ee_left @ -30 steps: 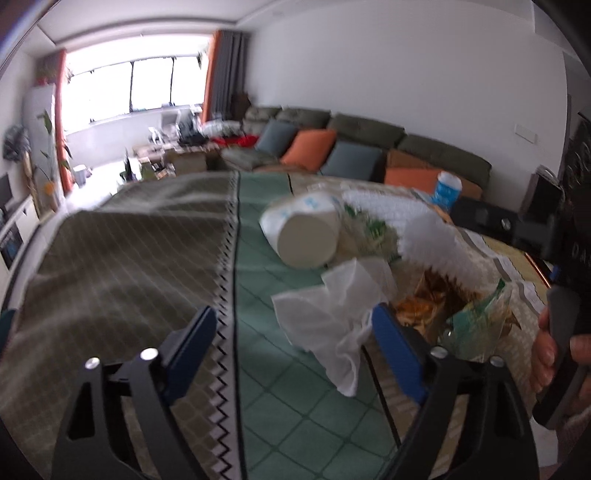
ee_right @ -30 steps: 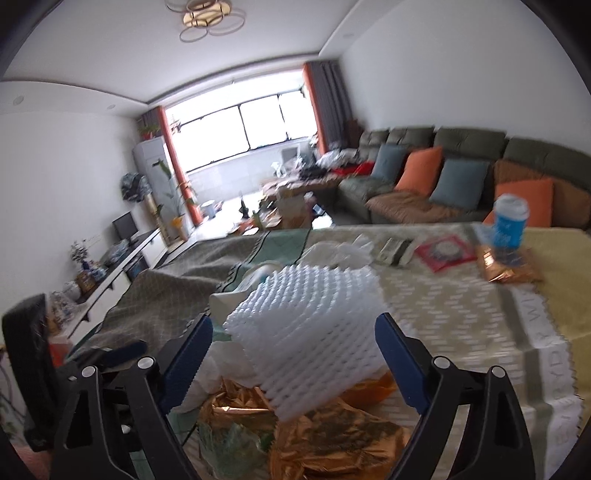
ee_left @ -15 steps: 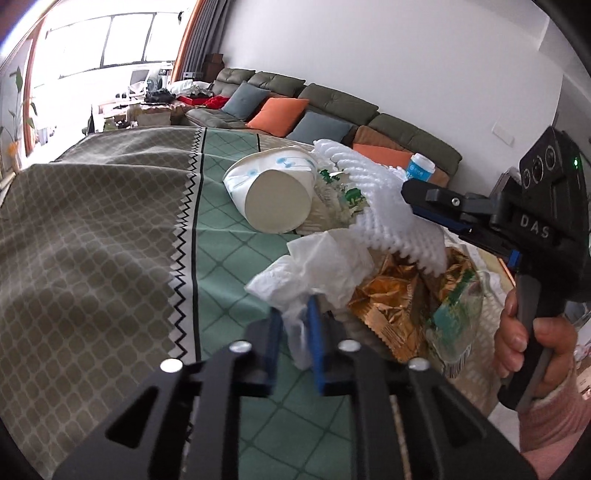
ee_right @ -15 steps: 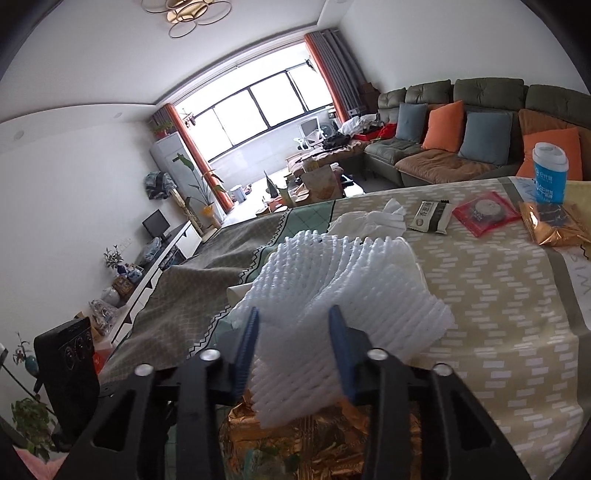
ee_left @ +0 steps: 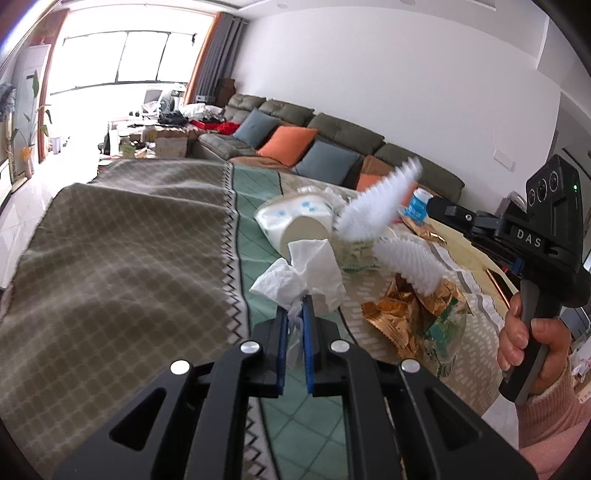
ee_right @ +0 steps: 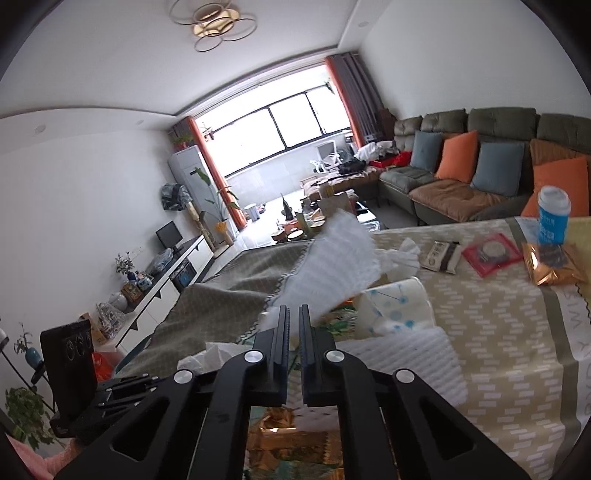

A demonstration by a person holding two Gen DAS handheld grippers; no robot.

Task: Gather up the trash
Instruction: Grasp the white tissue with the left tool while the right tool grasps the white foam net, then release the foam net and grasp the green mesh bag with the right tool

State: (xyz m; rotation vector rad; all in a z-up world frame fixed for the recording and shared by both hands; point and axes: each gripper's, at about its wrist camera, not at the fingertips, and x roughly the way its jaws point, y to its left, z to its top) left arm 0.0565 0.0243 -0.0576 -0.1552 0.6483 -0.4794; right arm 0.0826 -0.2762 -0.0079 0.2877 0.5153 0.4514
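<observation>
Both grippers hold trash above the table [ee_left: 110, 258].

Beside the lying paper cup [ee_left: 295, 225], our right gripper [ee_right: 292, 314] is closed on the white foam net [ee_right: 332, 262], lifted and blurred; nearer to us than the cup, our left gripper [ee_left: 294, 314] is closed on the tissue [ee_left: 306, 273].

A home living room. Long olive sofa [ee_right: 476, 155] with orange and blue-grey cushions along the right wall; wide window [ee_right: 280, 125] with orange curtains at centre; low TV cabinet [ee_right: 173, 273] with a small screen and ornaments at left; ring-shaped ceiling lamp [ee_right: 212, 24] at top; cloth-covered desk [ee_left: 122, 251] across the foreground.
</observation>
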